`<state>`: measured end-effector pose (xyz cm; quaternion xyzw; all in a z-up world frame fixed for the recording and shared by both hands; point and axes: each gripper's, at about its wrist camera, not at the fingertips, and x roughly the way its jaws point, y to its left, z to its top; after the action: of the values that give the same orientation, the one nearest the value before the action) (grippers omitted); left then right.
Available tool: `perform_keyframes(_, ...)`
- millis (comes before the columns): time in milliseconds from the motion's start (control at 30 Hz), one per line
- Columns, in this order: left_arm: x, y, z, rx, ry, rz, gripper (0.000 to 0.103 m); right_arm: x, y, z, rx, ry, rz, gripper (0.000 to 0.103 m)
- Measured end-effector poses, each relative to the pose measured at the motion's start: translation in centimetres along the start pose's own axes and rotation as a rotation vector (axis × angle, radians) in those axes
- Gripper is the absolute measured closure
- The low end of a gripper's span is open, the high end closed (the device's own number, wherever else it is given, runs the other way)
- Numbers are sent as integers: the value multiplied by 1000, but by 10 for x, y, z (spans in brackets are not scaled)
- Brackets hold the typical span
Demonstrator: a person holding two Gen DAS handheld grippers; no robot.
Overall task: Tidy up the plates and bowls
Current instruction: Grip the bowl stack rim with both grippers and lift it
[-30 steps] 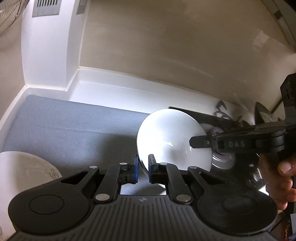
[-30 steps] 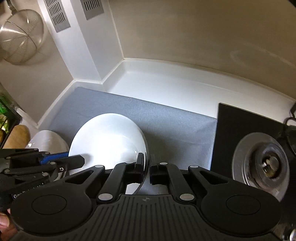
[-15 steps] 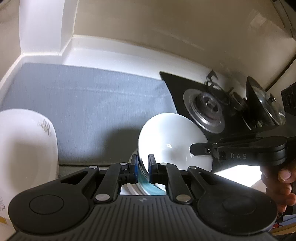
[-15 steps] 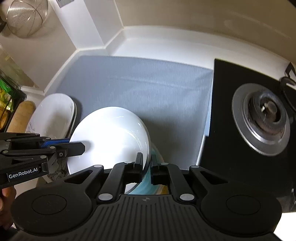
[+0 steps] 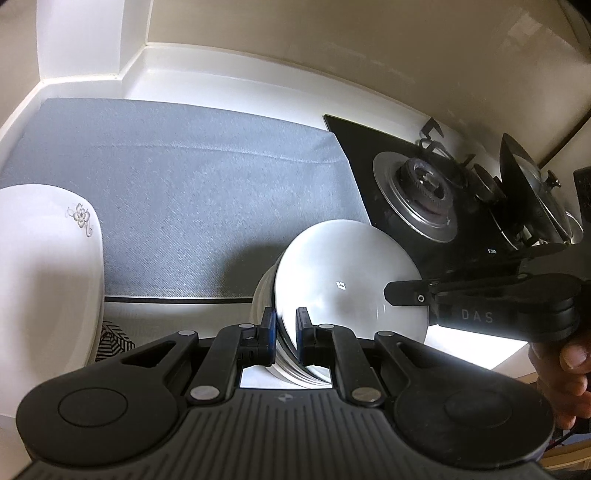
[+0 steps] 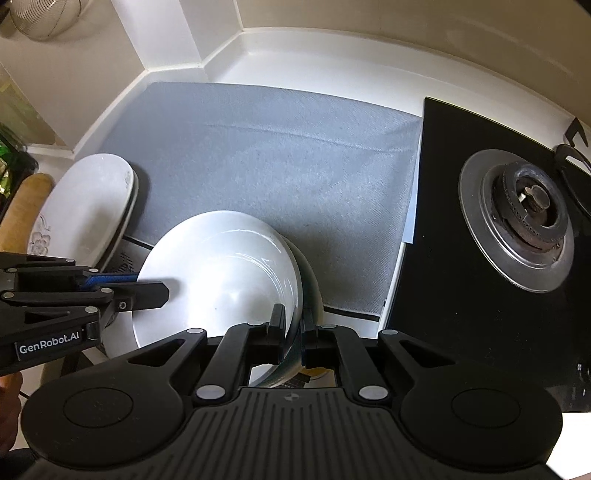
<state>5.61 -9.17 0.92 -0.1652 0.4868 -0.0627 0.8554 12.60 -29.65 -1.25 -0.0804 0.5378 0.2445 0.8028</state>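
Pretty clearly a home kitchen. There's a black glass gas hob (image 6: 491, 229) on the right with a round steel burner (image 6: 524, 218), set into a white countertop (image 6: 332, 59) that turns up into a beige wall. A grey cloth mat (image 6: 266, 155) covers the counter, white ceramic plates (image 6: 88, 218) sit on the left, and a wire mesh strainer (image 6: 44, 18) hangs far left.

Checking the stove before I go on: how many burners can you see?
1 fully: a burner on the black stove, right of the gray mat. Another may sit beyond it; only part of a black grate shows at the frame edge.
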Motion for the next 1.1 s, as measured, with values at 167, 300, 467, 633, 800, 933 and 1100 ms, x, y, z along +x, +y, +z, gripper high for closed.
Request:
perform_keyframes(167, 2, 0, 2, 1, -11, 13, 92, 2, 0, -1, -2, 5, -1, 94)
perform_keyframes(300, 3, -1, 2, 1, -11, 18, 92, 2, 3, 0, -9, 5, -18, 94)
perform_keyframes(467, 4, -2, 3, 11, -18, 29, 92, 2, 6, 0, -1, 5, -34, 93)
perform_keyframes(633, 7, 0, 1, 17, -24, 48, 91, 1, 6, 1, 1, -2, -40, 94)
perform_keyframes(800, 6, -1, 1, 27, -30, 53, 90, 1, 6, 0, 4, -1, -42, 94)
perform_keyframes(933, 5, 1, 0, 16, -41, 64, 80, 1, 5, 1, 6, 2, -39, 93)
perform_keyframes(1100, 4, 4, -2, -6, -49, 79, 72, 0, 2, -2, 14, -9, -29, 90)
